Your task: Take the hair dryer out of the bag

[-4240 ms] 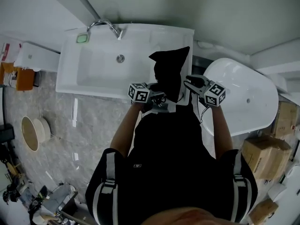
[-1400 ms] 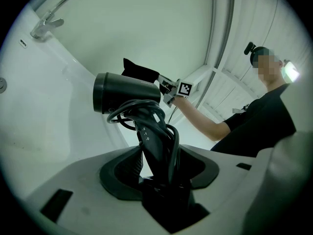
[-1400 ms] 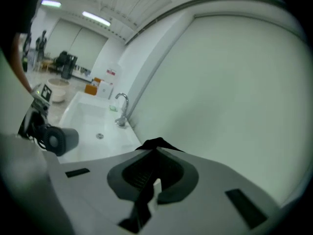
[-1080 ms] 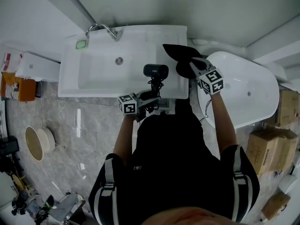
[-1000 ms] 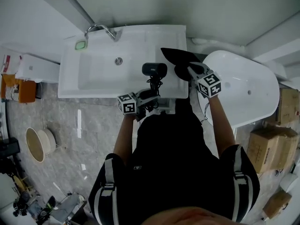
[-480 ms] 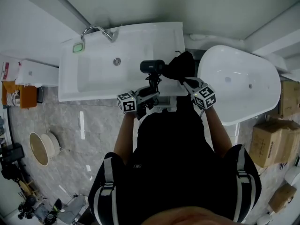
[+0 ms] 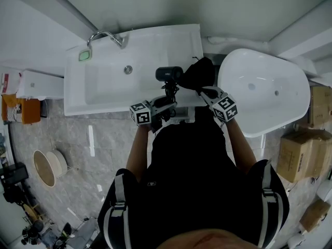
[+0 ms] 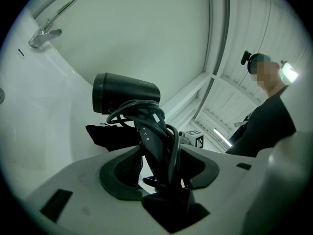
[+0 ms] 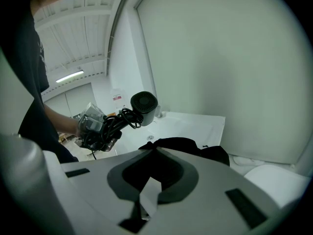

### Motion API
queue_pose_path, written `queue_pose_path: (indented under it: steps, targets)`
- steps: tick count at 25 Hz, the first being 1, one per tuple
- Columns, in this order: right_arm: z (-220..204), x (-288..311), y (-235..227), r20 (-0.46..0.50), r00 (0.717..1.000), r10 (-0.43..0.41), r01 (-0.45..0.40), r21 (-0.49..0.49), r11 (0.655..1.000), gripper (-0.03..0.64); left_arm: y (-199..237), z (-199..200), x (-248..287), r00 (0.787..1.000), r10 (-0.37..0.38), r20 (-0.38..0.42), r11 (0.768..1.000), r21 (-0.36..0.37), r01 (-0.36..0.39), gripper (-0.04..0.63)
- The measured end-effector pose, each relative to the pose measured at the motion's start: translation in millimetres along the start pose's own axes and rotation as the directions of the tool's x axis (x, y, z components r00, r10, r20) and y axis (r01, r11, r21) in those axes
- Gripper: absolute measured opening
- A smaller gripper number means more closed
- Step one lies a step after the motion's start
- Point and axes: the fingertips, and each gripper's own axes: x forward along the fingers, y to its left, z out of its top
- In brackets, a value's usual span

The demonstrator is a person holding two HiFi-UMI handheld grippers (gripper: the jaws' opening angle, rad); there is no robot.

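**A:** Where was the hair dryer (image 7: 169,74)?

**B:** Out of the bag (image 7: 199,72) and up over the right part of the white sink (image 7: 104,82). The left gripper (image 7: 165,101) had it by the handle, barrel at the top, with the cord looped round the handle.

**A:** And the jaws on that side?

**B:** In the left gripper view they stood wide, one on each side of the handle and its cord, clamped on them. The dryer's barrel (image 8: 124,92) rose above them.

**A:** What about the right gripper (image 7: 203,90)?

**B:** Its jaws were together. In the right gripper view the black fabric (image 9: 190,148) spread out just past their tips, so they seemed to pinch the bag's near edge.

**A:** Where did the bag lie?

**B:** Slumped on the sink's right end, just beside the dryer in the head view, next to the bathtub (image 7: 264,92).

**A:** Anything else around?

**B:** A curved tap (image 7: 106,35) at the sink's far left corner, and cardboard boxes (image 7: 298,154) on the floor beyond the tub.
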Motion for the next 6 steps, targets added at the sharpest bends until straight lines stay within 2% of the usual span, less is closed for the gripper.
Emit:
queue_pose_path:
  steps: [6]
  targets:
    - [4.3, 0.9, -2.6, 0.003, 1.0, 0.001, -0.001, -0.007, 1.0, 0.064, 2.9, 0.9, 0.5, 1.0, -0.005, 0.001, 1.0, -0.004, 0.005, 0.204]
